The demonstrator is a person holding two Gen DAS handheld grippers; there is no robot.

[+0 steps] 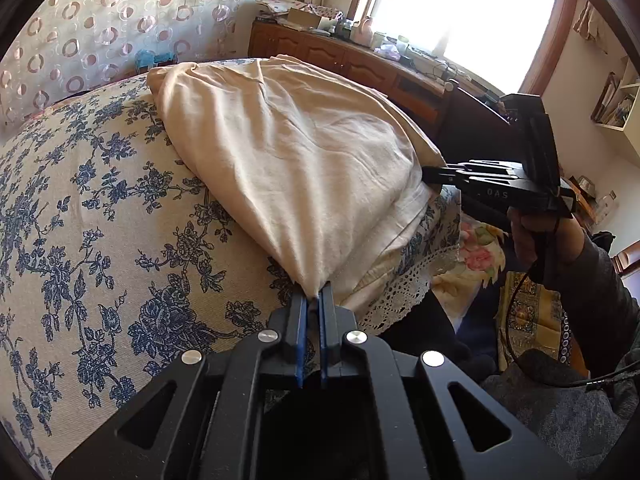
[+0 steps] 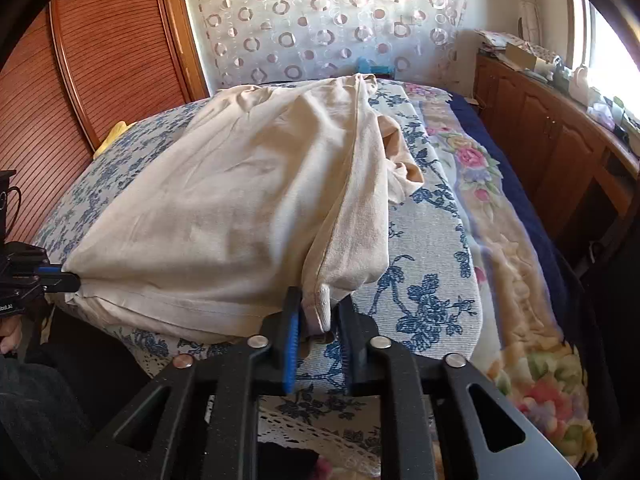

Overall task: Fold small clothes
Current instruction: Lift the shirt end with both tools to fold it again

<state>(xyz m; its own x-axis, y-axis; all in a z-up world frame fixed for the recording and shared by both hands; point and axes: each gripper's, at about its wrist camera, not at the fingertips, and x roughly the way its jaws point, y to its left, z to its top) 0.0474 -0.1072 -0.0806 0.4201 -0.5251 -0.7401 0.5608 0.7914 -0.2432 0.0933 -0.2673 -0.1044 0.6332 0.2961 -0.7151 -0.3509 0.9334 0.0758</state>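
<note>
While the cream garment (image 1: pixel 288 160) lies spread across the blue floral cover (image 1: pixel 100 220) of the bed, its near edge is taken at two corners. The left hand-held gripper (image 1: pixel 314 300) is pinched tight on the near left corner, cloth bunching to a point between its blue pads (image 1: pixel 301 320). The right hand-held gripper (image 2: pixel 316 320) sits at the near right corner with its jaws still partly apart; the hem hangs between them, so whether it truly grips is doubtful. The likely trouble is there: if both lift to fold toward the far side, that hem may slip out and the fold go crooked. A sleeve (image 2: pixel 400 160) bunched at the right could also tuck under unevenly.
</note>
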